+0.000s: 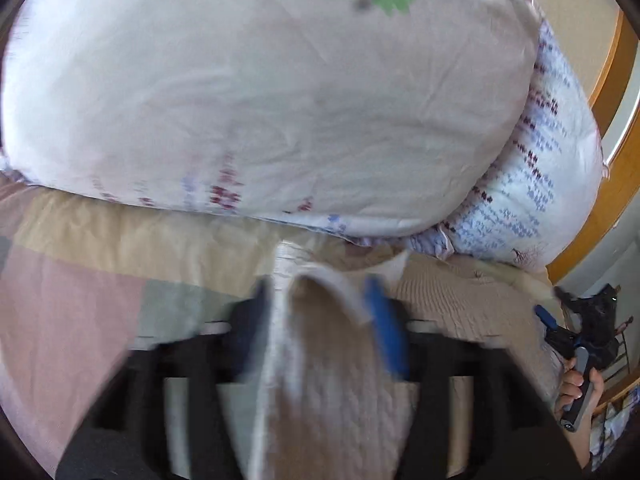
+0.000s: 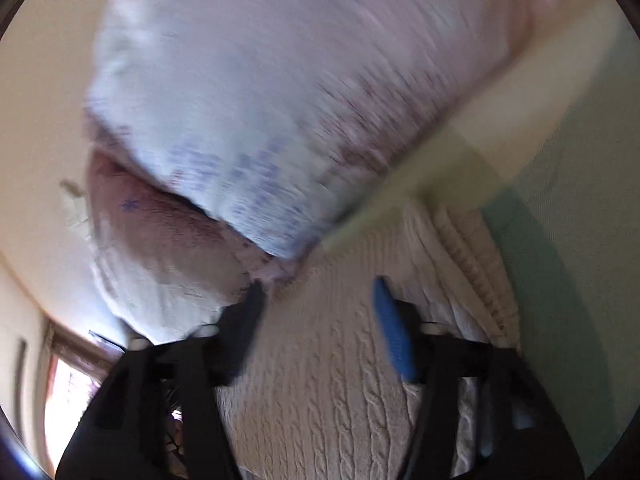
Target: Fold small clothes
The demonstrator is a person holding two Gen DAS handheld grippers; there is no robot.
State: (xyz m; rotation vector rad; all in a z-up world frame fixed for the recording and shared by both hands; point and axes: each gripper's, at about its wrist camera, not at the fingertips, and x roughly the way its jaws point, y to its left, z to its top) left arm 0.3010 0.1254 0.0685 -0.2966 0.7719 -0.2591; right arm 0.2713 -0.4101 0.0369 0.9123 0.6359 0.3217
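Observation:
A cream cable-knit garment [image 1: 332,392] lies on the bed. In the left wrist view a raised fold of it stands between the fingers of my left gripper [image 1: 320,304], which is shut on it. The rest of the garment [image 1: 460,300] spreads to the right. In the right wrist view the same knit [image 2: 320,380] fills the space between the fingers of my right gripper [image 2: 320,300], whose jaws stand apart over the fabric. The right gripper also shows in the left wrist view [image 1: 576,340], held by a hand at the far right.
A large white pillow [image 1: 260,100] with a green clover print and a second patterned pillow [image 1: 540,184] lie just beyond the garment. The bedspread [image 1: 68,300] has pink, green and cream blocks. A wooden headboard [image 1: 612,92] and wall stand at the right.

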